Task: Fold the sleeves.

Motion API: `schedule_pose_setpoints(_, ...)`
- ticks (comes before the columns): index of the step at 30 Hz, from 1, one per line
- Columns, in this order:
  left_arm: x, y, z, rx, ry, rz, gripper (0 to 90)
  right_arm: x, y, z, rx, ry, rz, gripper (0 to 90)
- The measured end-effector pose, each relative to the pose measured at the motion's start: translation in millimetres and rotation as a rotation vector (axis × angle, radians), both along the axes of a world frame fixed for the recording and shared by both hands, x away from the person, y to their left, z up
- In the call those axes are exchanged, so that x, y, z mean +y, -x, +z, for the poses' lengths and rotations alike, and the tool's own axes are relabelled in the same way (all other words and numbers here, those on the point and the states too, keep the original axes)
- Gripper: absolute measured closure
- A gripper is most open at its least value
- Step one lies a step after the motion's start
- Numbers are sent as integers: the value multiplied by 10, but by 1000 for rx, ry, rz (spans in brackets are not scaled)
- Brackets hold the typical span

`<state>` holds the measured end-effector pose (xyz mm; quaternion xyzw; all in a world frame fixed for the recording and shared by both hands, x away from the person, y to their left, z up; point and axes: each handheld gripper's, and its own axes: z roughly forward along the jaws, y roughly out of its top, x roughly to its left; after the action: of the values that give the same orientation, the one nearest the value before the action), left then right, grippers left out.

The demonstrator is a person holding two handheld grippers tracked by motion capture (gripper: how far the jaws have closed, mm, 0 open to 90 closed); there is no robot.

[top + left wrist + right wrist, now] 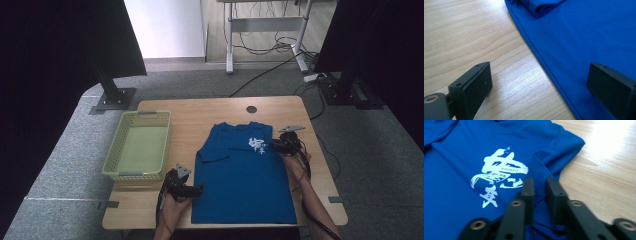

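Observation:
A blue T-shirt [242, 175] with a white printed logo [256, 144] lies flat on the wooden table [190, 112], its left sleeve folded inward. My left gripper [197, 190] is open at the shirt's left edge. In the left gripper view, one jaw hangs over bare wood and the other over the blue T-shirt [579, 32], so the left gripper [540, 75] straddles the hem. My right gripper [274, 145] sits at the shirt's right sleeve. In the right gripper view its jaws stand nearly together, and the right gripper [540, 185] pinches a bunched fold of the T-shirt [461, 157] beside the logo [499, 175].
A pale green plastic basket [112, 150] stands at the table's left side with nothing in it. A round cable hole [251, 109] is in the table's far edge. Black stands and cables sit on the grey carpet beyond.

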<state>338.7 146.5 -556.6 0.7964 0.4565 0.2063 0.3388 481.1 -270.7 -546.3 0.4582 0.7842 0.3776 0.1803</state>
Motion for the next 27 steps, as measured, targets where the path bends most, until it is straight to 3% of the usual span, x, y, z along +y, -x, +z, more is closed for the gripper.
schedule_pose_setpoints(3,0,0,0,0,0,0,58,6,25,58,-23,-2,1,850)
schedule_pose_setpoints(12,0,0,0,0,0,0,58,104,90,287,-81,-22,37,856)
schedule_pose_setpoints(27,0,0,0,0,0,0,58,531,38,343,-80,-37,99,847)
